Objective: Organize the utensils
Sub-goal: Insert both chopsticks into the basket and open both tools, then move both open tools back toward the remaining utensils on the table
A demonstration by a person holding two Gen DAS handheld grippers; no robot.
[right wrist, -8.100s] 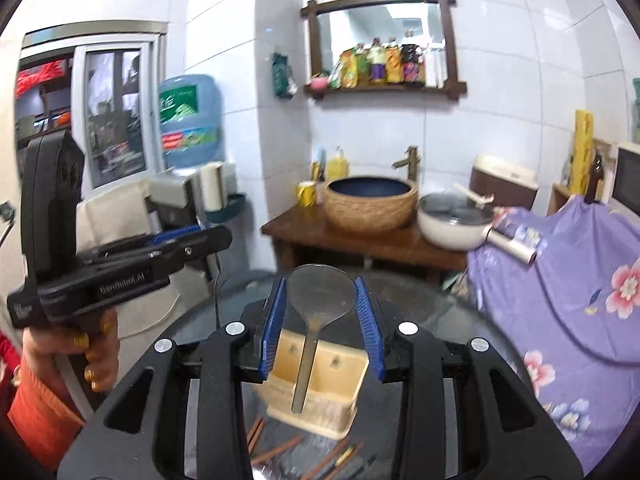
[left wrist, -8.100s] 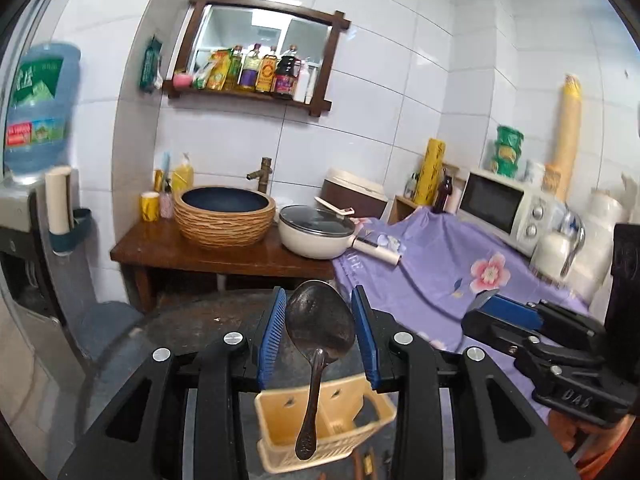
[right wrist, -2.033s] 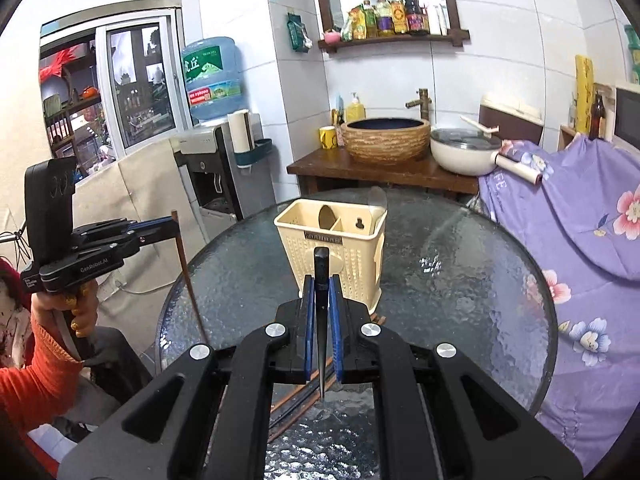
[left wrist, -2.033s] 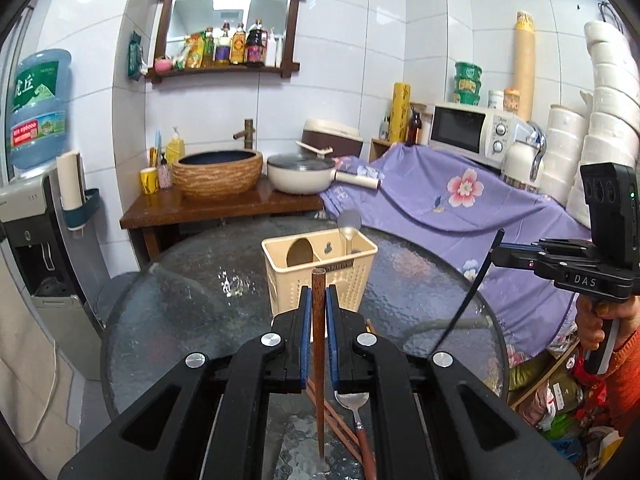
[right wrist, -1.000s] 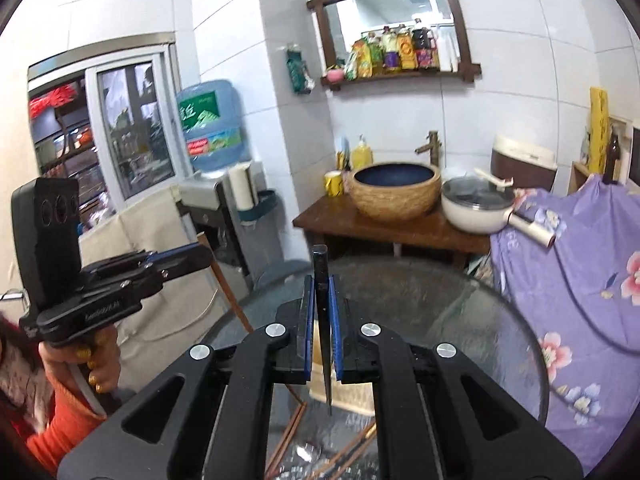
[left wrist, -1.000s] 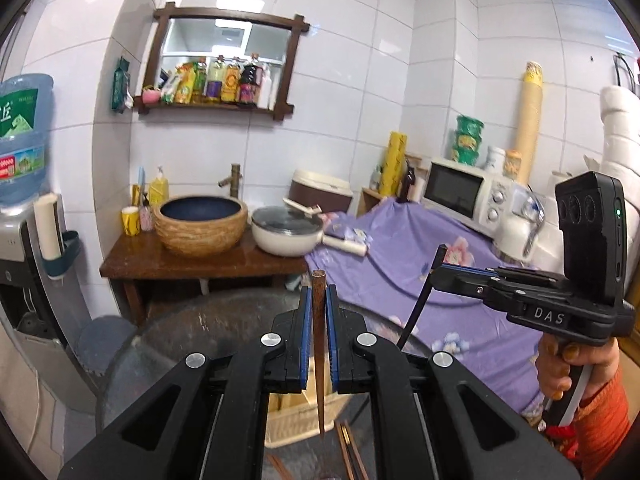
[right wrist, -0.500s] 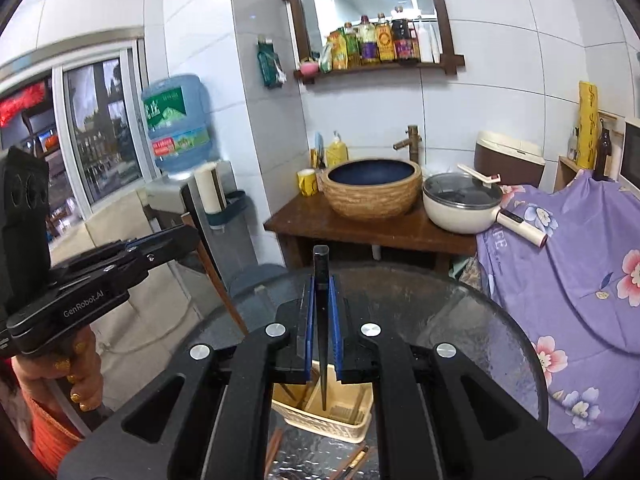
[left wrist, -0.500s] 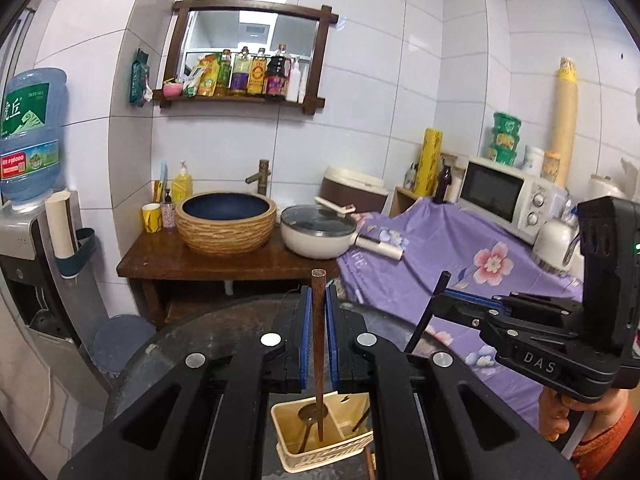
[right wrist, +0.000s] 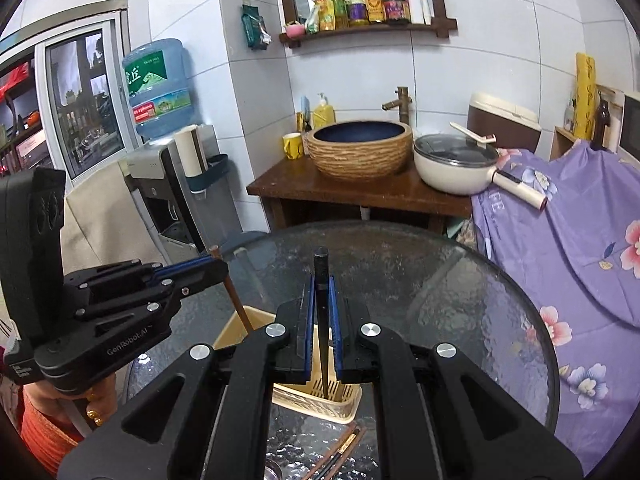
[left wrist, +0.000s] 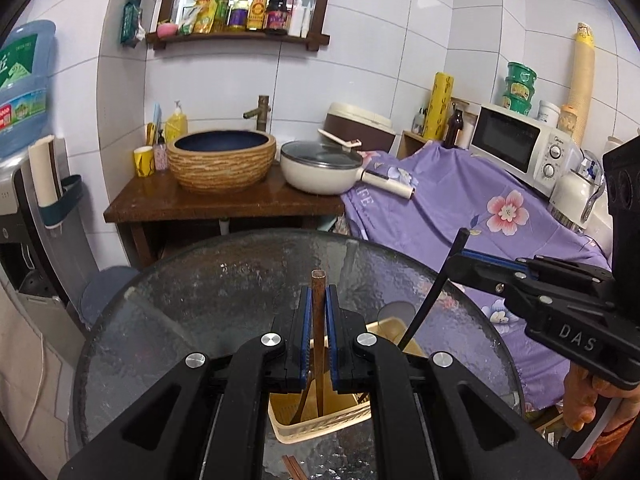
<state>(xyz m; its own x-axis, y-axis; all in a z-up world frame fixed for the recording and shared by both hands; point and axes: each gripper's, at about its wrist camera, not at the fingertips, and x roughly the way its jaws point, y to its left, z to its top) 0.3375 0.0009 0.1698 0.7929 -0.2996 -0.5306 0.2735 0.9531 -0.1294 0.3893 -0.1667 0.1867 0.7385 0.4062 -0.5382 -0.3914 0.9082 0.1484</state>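
Gripping brown chopstick (left wrist: 319,320) upright, left gripper (left wrist: 319,312) had jaws clamped narrow on it, lower end reaching down into cream utensil basket (left wrist: 320,420) below. Right gripper (right wrist: 321,308) likewise pinched black chopstick (right wrist: 321,300) upright, tip inside same basket (right wrist: 316,402). Basket stood on round glass table (left wrist: 200,300). Loose chopsticks (right wrist: 340,448) lay on glass just beside basket's near side. Beyond table: wooden stand with woven basin (left wrist: 221,166) and white pot (left wrist: 320,172); purple floral cloth (left wrist: 460,216) at right.
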